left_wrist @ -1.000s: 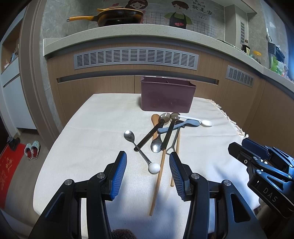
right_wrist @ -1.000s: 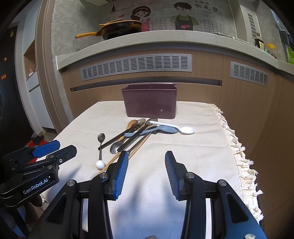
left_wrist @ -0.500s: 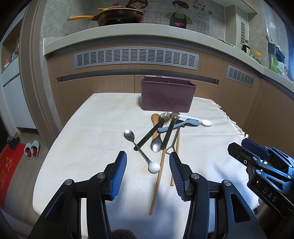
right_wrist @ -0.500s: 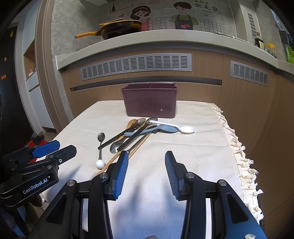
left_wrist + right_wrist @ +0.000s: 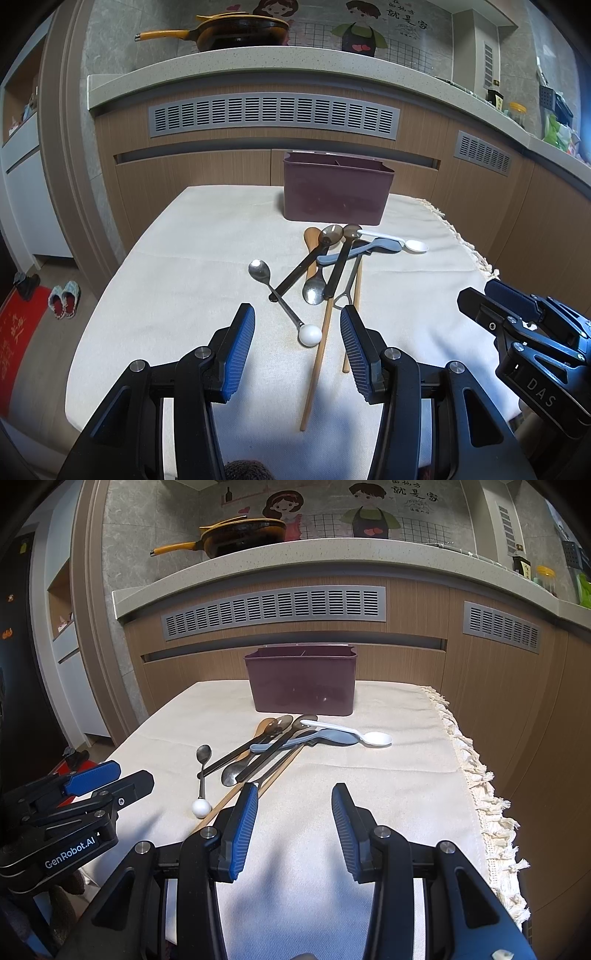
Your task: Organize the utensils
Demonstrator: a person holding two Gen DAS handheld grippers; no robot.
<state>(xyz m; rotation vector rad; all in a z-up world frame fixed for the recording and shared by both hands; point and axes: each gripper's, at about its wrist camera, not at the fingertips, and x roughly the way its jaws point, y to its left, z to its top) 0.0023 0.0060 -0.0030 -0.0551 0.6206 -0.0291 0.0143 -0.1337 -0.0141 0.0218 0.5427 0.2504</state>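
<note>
Step in hand: approach, before the first pick. Every utensil lies loose on the cloth-covered counter (image 5: 192, 258); none is in the maroon bin (image 5: 336, 192), which stands at the far edge of the counter, toward its right side. From what shows of the bin's interior, it appears divided and empty.

The left gripper (image 5: 297, 339) hovers over the near edge with its fingers apart and nothing between them. The right gripper (image 5: 291, 821) hovers nearer the fringed right edge, fingers also apart and empty.

The utensil pile sits just in front of the bin. The ball-ended spoon (image 5: 282, 302) lies apart at the left of the pile, its white ball lying in line with the gap between the left fingers. A pair of wooden chopsticks (image 5: 321, 343) runs toward the near edge. Two dark-handled spoons (image 5: 299, 269), a grey spoon (image 5: 362, 249) and a white spoon (image 5: 399, 242) cross one another closer to the bin.

Next move, as a judgement: lower the left gripper over the ball-ended spoon, close on its stem, then carry it to a bin compartment. The crossed utensils may shift if one beneath is pulled.

Compared with the frames from a second earlier, both grippers and all utensils hold practically the same positions; no approach is visible yet.
</note>
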